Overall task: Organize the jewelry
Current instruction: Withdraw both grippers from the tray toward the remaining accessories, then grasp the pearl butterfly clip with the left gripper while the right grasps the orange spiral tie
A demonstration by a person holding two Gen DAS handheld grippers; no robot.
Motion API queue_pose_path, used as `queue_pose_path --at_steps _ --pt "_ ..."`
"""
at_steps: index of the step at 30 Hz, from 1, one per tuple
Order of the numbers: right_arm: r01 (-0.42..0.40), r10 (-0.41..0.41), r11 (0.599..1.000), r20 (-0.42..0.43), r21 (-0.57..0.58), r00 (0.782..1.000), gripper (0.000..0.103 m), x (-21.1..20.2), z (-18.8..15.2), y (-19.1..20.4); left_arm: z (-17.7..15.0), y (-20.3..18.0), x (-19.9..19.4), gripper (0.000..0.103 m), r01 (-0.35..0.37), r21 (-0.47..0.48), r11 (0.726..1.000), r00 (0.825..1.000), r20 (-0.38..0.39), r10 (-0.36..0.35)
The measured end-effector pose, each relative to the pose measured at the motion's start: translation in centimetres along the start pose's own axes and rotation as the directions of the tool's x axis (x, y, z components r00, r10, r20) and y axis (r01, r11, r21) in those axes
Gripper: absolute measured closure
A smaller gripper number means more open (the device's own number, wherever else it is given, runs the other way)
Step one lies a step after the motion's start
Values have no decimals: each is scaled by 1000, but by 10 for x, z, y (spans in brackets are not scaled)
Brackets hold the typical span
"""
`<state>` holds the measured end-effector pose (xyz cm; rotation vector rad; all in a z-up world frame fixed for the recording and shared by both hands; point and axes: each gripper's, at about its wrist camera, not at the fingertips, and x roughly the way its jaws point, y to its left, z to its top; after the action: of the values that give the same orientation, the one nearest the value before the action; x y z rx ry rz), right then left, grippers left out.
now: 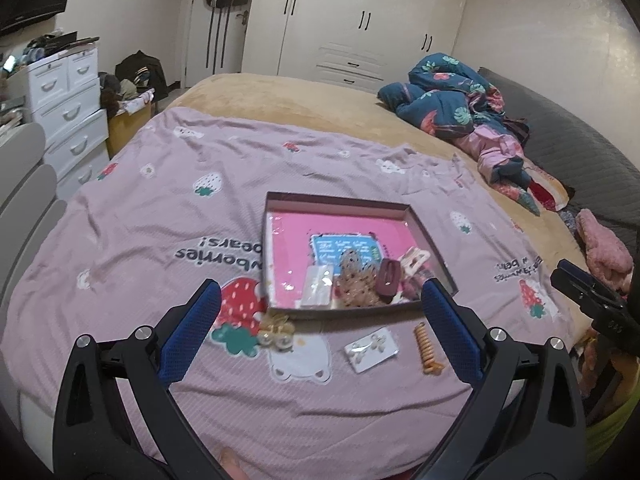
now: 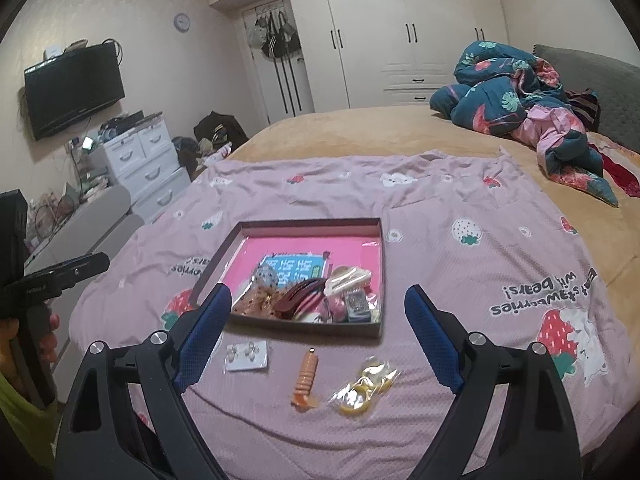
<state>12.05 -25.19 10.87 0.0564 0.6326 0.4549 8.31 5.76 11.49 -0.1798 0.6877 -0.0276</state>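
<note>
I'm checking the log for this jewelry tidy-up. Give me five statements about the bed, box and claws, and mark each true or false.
1. Both claws are open and hold nothing. True: the left claw and the right claw are spread wide and empty.
2. The orange hair clip lies inside the box. False: it lies on the blanket, in front of the box.
3. The earring card lies outside the box. True.
4. The box is empty. False: it holds a dark red clip and other pieces.
5. The blanket is plain blue. False: it is pale purple with strawberry prints.
</note>
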Motion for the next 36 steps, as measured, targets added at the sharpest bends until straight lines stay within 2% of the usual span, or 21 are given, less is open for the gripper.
queue_pose_path --at_steps 5,8,11,19,30,36 --pt "-8 7 1000 -27 -18 1000 15 5 -9 9 -11 1 1 10 -13 17 1000 1000 -12 13" --pt "-12 11 1000 -41 -26 999 10 8 -15 14 -17 2 2 10 -17 25 1000 1000 -25 18" --pt "-14 12 999 -54 -36 998 10 11 -20 19 -22 5 5 10 -24 24 999 999 -37 25" --pt "-27 20 998 -134 -53 991 10 34 -40 27 -38 12 20 10 -44 20 999 995 -88 46" --pt "-29 9 997 -258 -74 966 10 75 -66 32 -54 27 58 10 -66 -3 998 982 -179 65" --pt "-26 8 998 -329 -50 944 10 99 -79 28 -66 36 79 10 -93 -11 996 973 -213 89"
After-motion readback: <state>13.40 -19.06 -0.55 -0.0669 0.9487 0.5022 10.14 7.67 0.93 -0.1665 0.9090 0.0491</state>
